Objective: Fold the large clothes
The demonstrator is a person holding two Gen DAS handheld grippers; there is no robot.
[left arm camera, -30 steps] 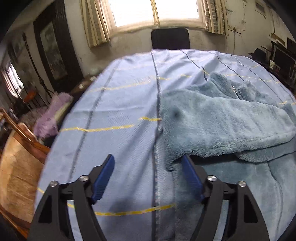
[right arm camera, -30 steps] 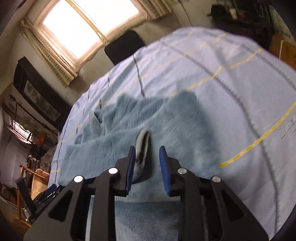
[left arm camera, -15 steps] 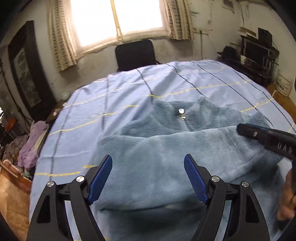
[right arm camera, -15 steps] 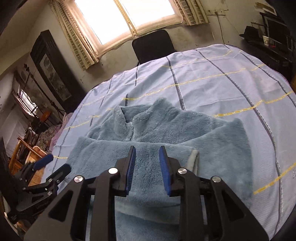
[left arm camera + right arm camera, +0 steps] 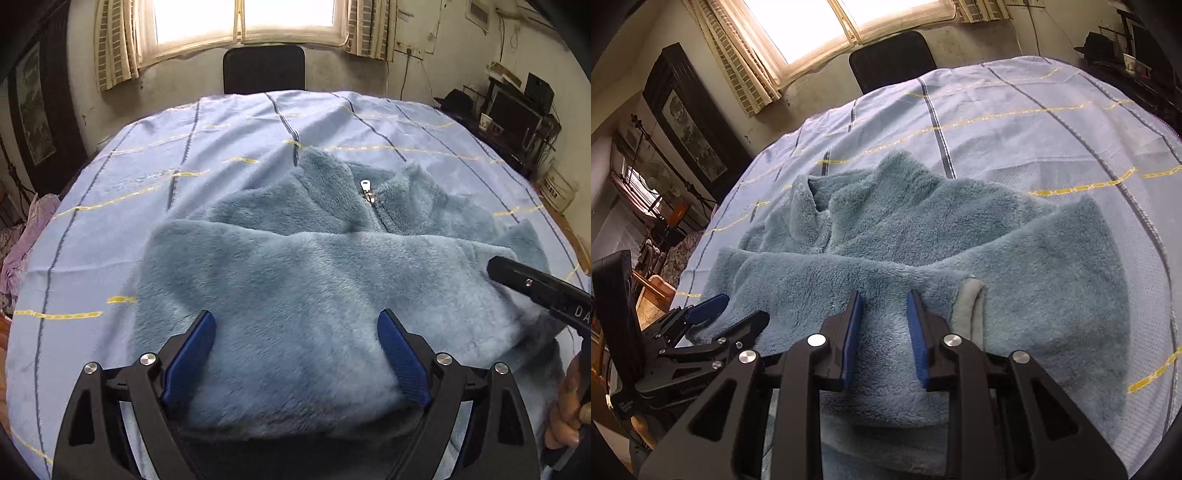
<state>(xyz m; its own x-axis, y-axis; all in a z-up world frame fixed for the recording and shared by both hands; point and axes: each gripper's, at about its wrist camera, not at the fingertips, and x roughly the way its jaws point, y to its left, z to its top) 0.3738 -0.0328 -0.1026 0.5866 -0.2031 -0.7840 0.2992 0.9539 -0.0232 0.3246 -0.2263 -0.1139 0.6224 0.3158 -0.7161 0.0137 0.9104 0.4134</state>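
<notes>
Blue fleece jacket (image 5: 314, 288) lies half-folded mid surface (image 5: 110, 206), collar at 12 o'clock. Left claw (image 5: 295, 354) wide open above it, empty. Right claw (image 5: 882, 332) slightly parted, gripping nothing.

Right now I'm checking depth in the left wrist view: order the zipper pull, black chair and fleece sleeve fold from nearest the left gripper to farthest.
1. Fleece sleeve fold, between the left gripper's fingers.
2. Zipper pull, beyond, mid-garment.
3. Black chair, behind the table, under the window.

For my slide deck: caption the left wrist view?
Open left gripper poised over a blue fleece jacket on a striped sheet.
</notes>
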